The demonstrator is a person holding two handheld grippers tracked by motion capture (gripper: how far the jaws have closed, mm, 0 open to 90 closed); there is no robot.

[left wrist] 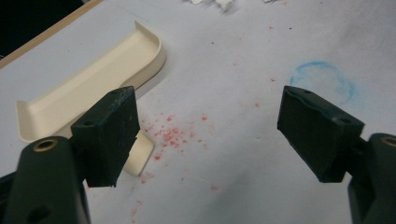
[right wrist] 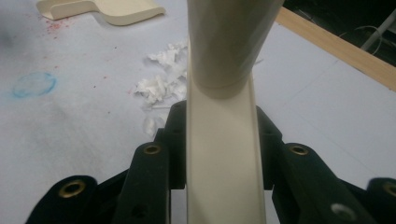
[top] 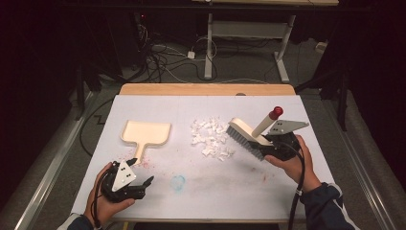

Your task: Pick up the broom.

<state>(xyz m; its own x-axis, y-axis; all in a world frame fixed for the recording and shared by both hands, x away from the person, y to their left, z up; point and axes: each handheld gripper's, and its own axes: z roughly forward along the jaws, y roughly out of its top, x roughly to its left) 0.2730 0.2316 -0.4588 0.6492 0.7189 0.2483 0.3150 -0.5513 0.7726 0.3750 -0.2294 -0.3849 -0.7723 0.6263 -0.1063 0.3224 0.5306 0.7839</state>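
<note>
Two grippers stand ready: the right gripper (top: 273,143), clamped on the brush (top: 246,136), should probably sweep the paper scraps (top: 210,139) toward the dustpan (top: 146,133), while the left gripper (top: 139,178), jaws apart, takes its handle.

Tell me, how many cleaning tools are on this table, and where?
2. A cream dustpan lies flat at the table's left, just beyond the open left gripper. A brush is held in the right gripper, bristles tilted beside the white scraps. Nothing seems hidden.

Looks like lab or test room: dark surroundings, cable tangle (top: 158,60) on grey floor, height-adjustable desk frame (top: 249,45) behind, white-covered worktable (top: 206,103).
</note>
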